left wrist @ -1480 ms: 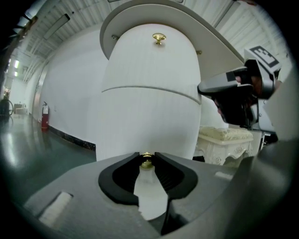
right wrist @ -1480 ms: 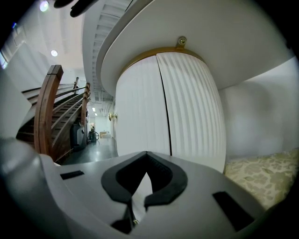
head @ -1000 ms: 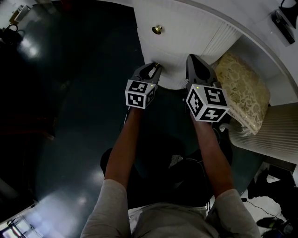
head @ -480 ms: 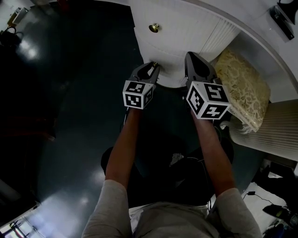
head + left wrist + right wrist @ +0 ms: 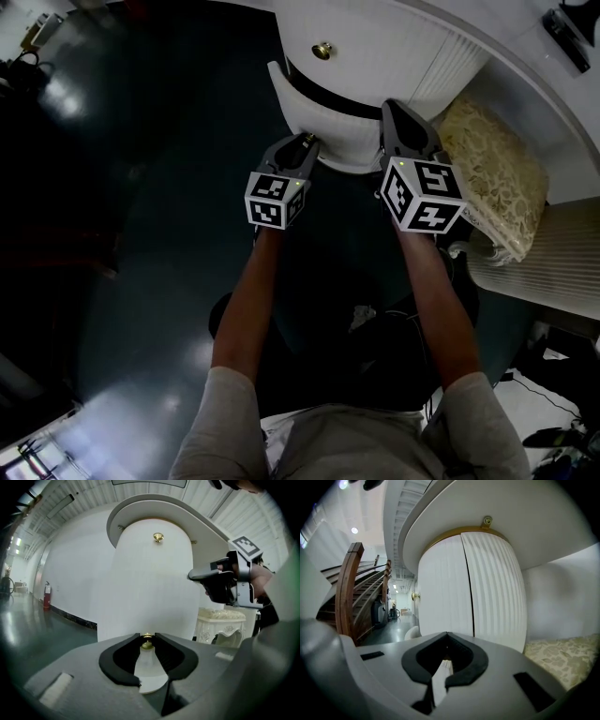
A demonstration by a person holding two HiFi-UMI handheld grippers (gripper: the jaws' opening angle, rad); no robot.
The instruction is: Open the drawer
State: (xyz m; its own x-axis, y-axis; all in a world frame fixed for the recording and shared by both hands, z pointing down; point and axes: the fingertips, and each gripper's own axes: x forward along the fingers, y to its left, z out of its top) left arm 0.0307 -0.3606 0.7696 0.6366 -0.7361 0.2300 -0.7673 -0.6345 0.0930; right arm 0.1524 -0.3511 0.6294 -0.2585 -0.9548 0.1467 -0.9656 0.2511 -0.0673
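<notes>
**Two tools at a white cabinet, one drawer partly out**

Two handheld tools are raised to a rounded white cabinet (image 5: pixel 394 47) that stands on a dark, glossy floor (image 5: pixel 141 187); pale light glints off the floor at the left. The drawer (image 5: pixel 309 122) sits low on the cabinet's curved front and is out a little way, with a dark gap showing behind its upper edge.

The left tool (image 5: pixel 147 639) is closed on the drawer's small brass knob (image 5: pixel 147 643); both black pads press against it. A second brass knob (image 5: pixel 322 50) sits higher on the cabinet front, well apart from either tool.

The right tool (image 5: pixel 447 634) has its tips together with nothing between them; it hangs just beside the left one, near the ribbed white panel (image 5: pixel 487 583) at the cabinet's right side.

A broad white tabletop (image 5: pixel 525 522) overhangs the cabinet; under it, to the right, stands a carved cream stool (image 5: pixel 220 623) with a patterned cushion (image 5: pixel 497 178).

The room is large and pale; a long white wall (image 5: pixel 75 573) runs off to the left, with a red fire extinguisher (image 5: pixel 46 597) standing at its foot. The right gripper view shows a staircase (image 5: pixel 351 588) with a brown wooden rail, and a lit corridor beyond it.
</notes>
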